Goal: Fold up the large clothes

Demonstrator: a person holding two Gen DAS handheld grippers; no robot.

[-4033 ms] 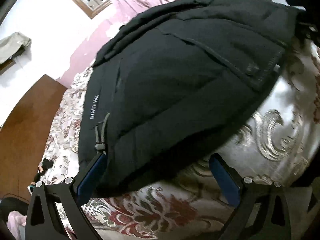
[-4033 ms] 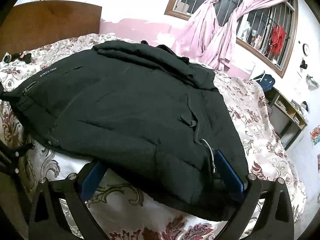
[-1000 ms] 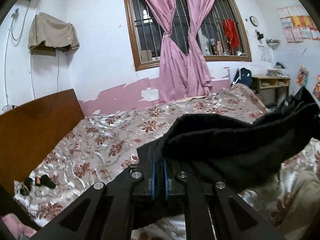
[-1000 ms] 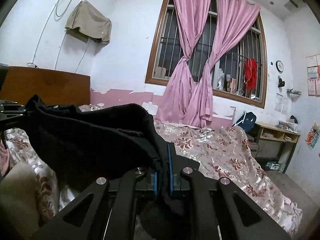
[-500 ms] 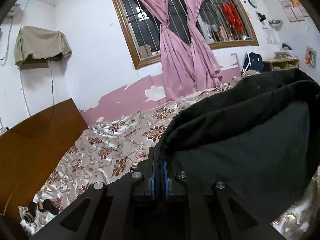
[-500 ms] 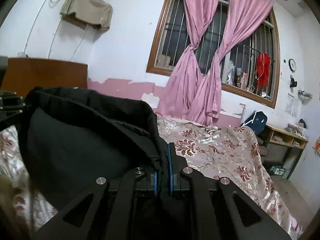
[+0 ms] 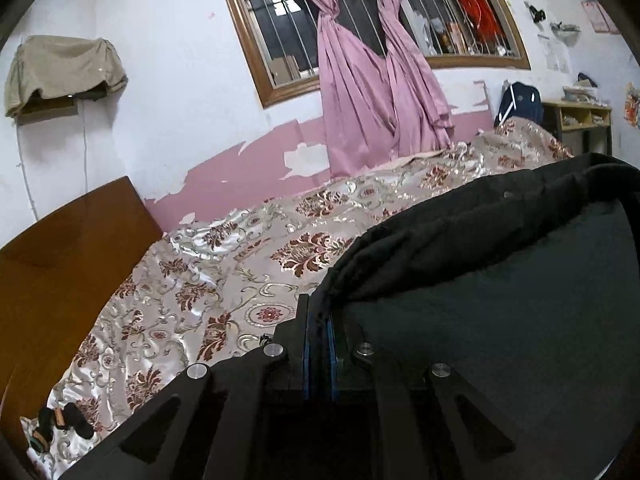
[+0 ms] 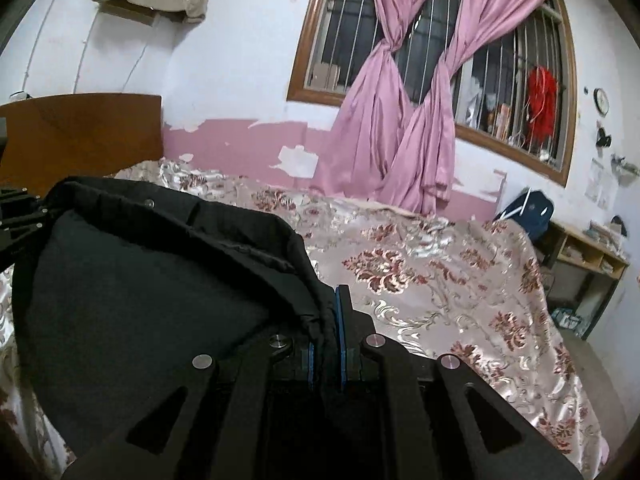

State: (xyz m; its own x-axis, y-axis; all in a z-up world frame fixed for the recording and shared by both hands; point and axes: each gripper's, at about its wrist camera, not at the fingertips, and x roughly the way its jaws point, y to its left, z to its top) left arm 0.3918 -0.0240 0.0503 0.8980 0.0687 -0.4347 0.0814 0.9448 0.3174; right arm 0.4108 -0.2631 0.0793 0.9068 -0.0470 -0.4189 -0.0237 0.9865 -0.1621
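The black jacket (image 7: 500, 300) hangs stretched between the two grippers above the bed (image 7: 224, 280), its hem edge running as a taut band from one pinch to the other, so its long axis lies across the bed's width, roughly parallel to the wooden headboard (image 7: 68, 248); the body of the garment drops from that band toward the near edge of the bed. The left gripper (image 7: 319, 328) has its blue pads pressed together on one corner of the hem, black cloth bunched between them. The right gripper (image 8: 326, 332) pinches the opposite corner the same way, a fold of fabric squeezed between its pads, and in the right wrist view the left gripper's black frame shows at the far left end of the band. Four seconds ago the jacket lay flat on the floral bedspread (image 8: 420, 272) with both grippers spread wide at its near edge. A second ago it was a loose, sagging bundle; since then the fabric has been drawn out and fills more of each view, while the pink curtains (image 8: 400, 120) and barred window (image 7: 360, 20) have shifted upward.
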